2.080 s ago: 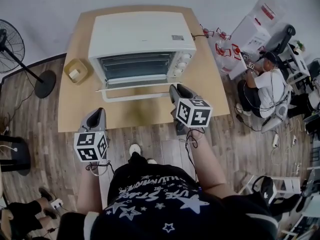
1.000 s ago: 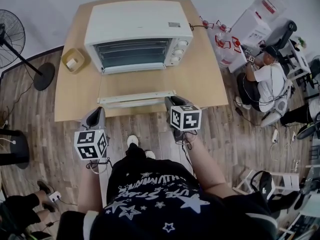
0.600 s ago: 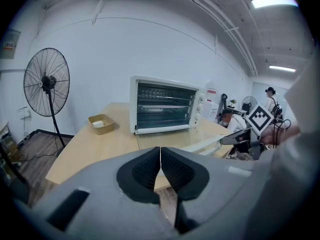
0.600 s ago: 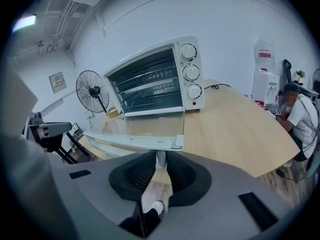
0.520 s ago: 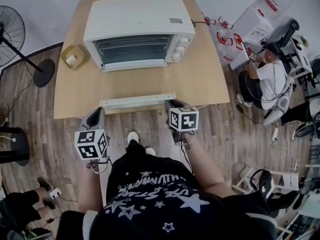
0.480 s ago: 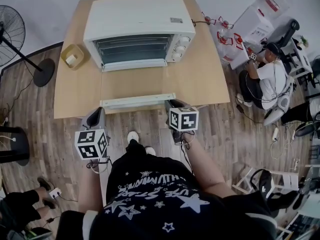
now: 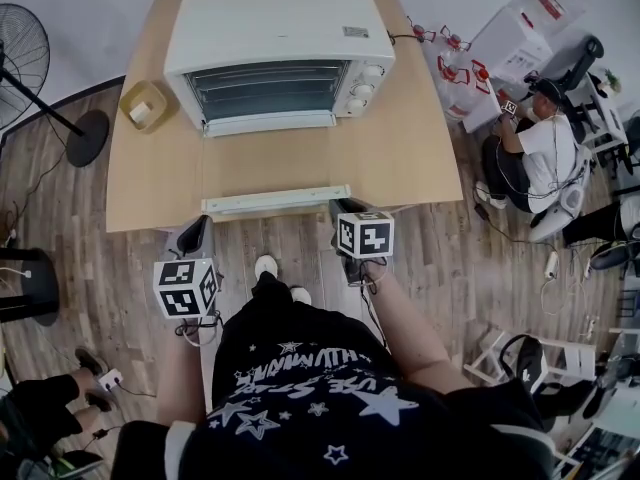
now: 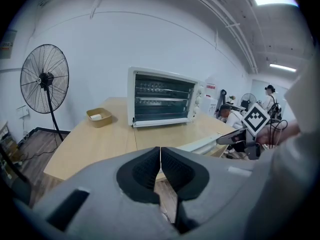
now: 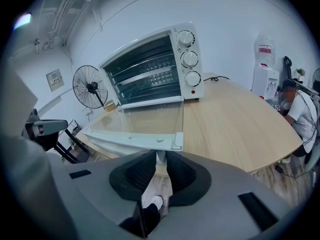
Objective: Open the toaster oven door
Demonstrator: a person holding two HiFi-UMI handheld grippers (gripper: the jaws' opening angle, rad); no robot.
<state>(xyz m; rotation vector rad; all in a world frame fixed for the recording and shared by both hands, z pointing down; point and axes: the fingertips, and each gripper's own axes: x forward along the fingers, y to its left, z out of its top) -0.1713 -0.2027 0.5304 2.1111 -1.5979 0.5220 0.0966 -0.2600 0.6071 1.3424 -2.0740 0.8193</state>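
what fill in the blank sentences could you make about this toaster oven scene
The door of the toaster oven is ____.
The right gripper is shut on the door's ____.
The left gripper, jaws together, holds ____.
The oven's front carries ____ knobs.
Missing words: open; handle; nothing; three.
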